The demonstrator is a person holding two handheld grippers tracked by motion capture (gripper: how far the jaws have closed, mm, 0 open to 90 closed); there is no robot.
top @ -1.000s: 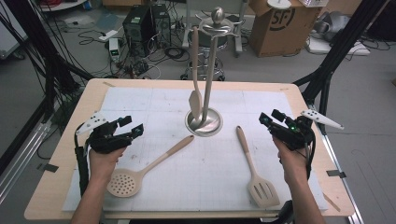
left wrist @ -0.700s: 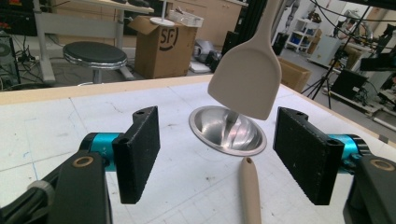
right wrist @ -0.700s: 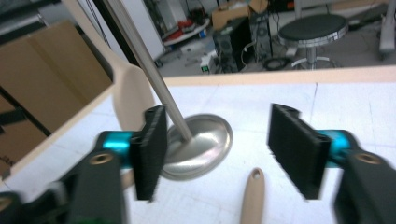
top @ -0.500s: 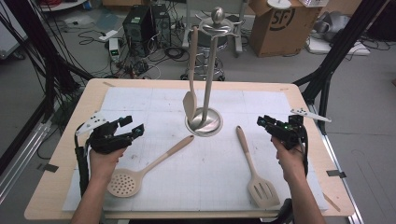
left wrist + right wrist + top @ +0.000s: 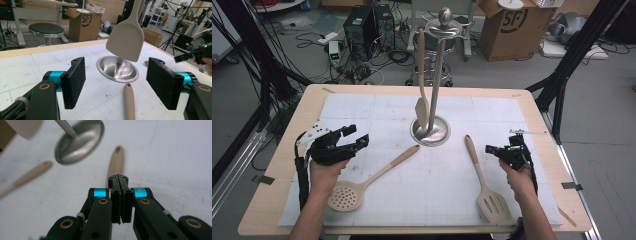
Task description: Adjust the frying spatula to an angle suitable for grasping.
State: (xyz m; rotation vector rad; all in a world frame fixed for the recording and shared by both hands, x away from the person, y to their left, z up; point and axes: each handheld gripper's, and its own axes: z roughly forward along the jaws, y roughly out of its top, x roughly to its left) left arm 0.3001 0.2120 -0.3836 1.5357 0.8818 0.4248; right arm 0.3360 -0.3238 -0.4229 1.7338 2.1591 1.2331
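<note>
A steel utensil stand (image 5: 430, 131) rises mid-table, and a beige solid spatula (image 5: 422, 107) hangs from it. To its left a beige skimmer (image 5: 347, 196) lies flat, handle toward the stand. A beige slotted spatula (image 5: 493, 202) lies on the right. My left gripper (image 5: 356, 136) stands open just left of the skimmer handle (image 5: 129, 101), facing the stand base (image 5: 117, 68) and the hanging spatula (image 5: 126, 42). My right gripper (image 5: 489, 149) is shut with nothing in it. It hovers beside the slotted spatula's handle (image 5: 117, 157), with its jaws (image 5: 121, 180) pressed together.
A white gridded mat (image 5: 362, 107) covers the wooden table (image 5: 272, 200). Beyond the far edge are a stool (image 5: 46, 30), a cardboard box (image 5: 504, 25), computer boxes and floor cables. Black frame legs stand at both sides.
My right gripper has come down and in toward the slotted spatula's handle. The left gripper and the utensils have stayed put.
</note>
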